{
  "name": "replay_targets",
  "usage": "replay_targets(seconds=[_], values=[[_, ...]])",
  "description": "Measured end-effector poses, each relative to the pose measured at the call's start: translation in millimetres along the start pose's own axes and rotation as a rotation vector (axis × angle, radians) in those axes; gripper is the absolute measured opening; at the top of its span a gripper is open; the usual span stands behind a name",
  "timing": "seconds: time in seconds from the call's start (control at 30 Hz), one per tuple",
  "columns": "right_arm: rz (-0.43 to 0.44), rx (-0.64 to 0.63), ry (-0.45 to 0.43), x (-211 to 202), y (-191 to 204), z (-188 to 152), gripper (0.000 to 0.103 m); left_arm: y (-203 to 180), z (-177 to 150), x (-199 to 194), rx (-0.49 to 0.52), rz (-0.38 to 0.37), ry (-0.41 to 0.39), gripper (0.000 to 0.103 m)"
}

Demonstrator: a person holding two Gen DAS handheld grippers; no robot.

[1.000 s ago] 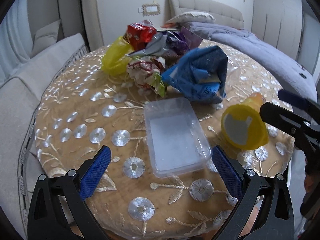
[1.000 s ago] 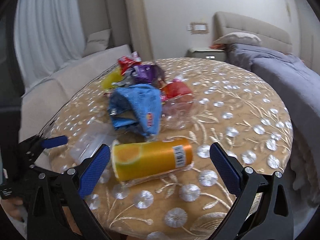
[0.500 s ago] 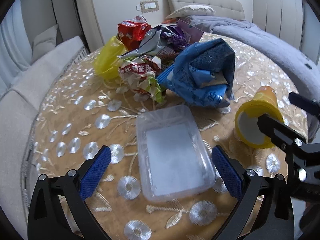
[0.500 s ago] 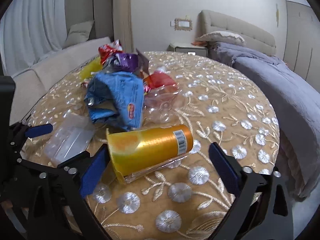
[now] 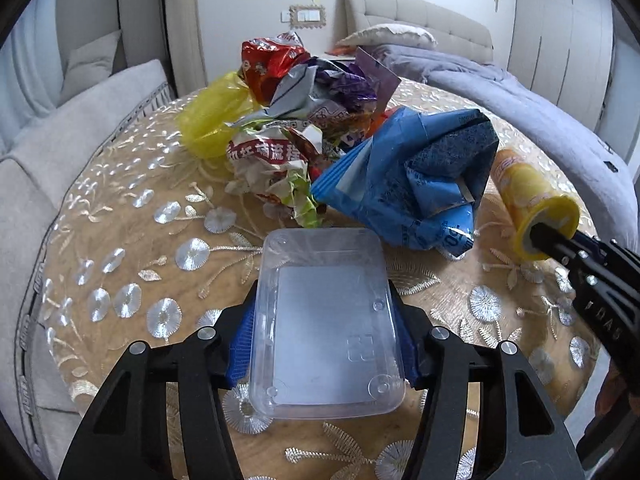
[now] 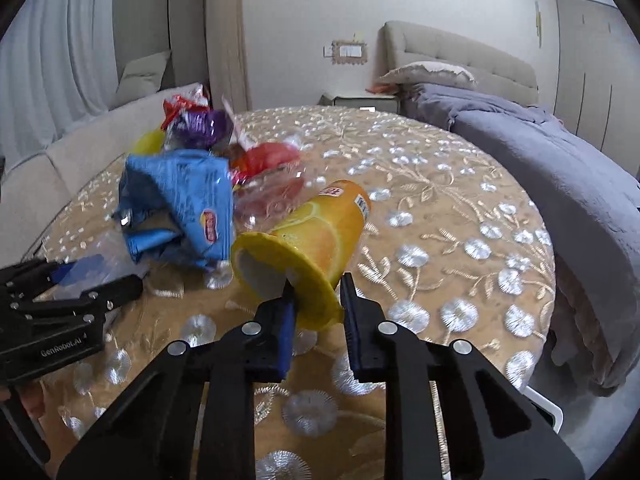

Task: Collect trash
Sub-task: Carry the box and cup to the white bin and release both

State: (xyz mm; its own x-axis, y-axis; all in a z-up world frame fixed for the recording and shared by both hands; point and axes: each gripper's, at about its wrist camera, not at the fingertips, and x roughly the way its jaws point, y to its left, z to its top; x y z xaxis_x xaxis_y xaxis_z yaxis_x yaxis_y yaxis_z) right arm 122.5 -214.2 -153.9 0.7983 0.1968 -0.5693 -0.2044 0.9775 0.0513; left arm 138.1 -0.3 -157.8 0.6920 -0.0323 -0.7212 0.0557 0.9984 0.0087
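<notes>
A clear plastic tray (image 5: 326, 332) lies on the round embroidered table (image 5: 132, 216). My left gripper (image 5: 322, 344) is shut on its two long sides. A yellow-orange paper cup (image 6: 308, 236) lies on its side; my right gripper (image 6: 316, 308) is shut on its rim, one finger inside the mouth. The cup also shows in the left wrist view (image 5: 528, 196). A blue snack bag (image 5: 412, 184) lies between tray and cup, also in the right wrist view (image 6: 180, 200). Behind it is a heap of crumpled wrappers (image 5: 296, 120).
A yellow bag (image 5: 212, 120) and a red wrapper (image 5: 268, 64) lie at the heap's far side. A clear red-tinted plastic piece (image 6: 272, 184) sits behind the cup. A grey sofa (image 5: 60, 144) stands left of the table, a bed (image 6: 560, 168) right.
Both grippers moved forward and closed. The left one took hold of the clear tray. The right one clamped the cup's rim, and the cup turned its mouth toward it.
</notes>
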Motion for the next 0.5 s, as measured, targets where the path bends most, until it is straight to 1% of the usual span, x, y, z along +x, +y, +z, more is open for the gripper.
replay_targets(seconds=[0.13, 0.23, 0.33, 0.43, 0.5], values=[[0.01, 0.004, -0.048, -13, -4, 6, 0.023, 5, -2, -6, -0.02, -0.008, -0.002, 0.056], [0.006, 0.009, -0.085, -25, -7, 11, 0.023, 6, -2, -19, -0.023, -0.001, -0.022, 0.056], [0.01, 0.019, -0.135, -41, -14, 18, 0.023, 3, 0, -38, -0.019, 0.012, -0.057, 0.056], [0.008, 0.022, -0.172, -57, -18, 22, 0.023, -4, 3, -55, -0.005, -0.002, -0.093, 0.056], [0.005, 0.026, -0.193, -69, -24, 24, 0.023, -16, 5, -68, 0.018, -0.018, -0.12, 0.057]])
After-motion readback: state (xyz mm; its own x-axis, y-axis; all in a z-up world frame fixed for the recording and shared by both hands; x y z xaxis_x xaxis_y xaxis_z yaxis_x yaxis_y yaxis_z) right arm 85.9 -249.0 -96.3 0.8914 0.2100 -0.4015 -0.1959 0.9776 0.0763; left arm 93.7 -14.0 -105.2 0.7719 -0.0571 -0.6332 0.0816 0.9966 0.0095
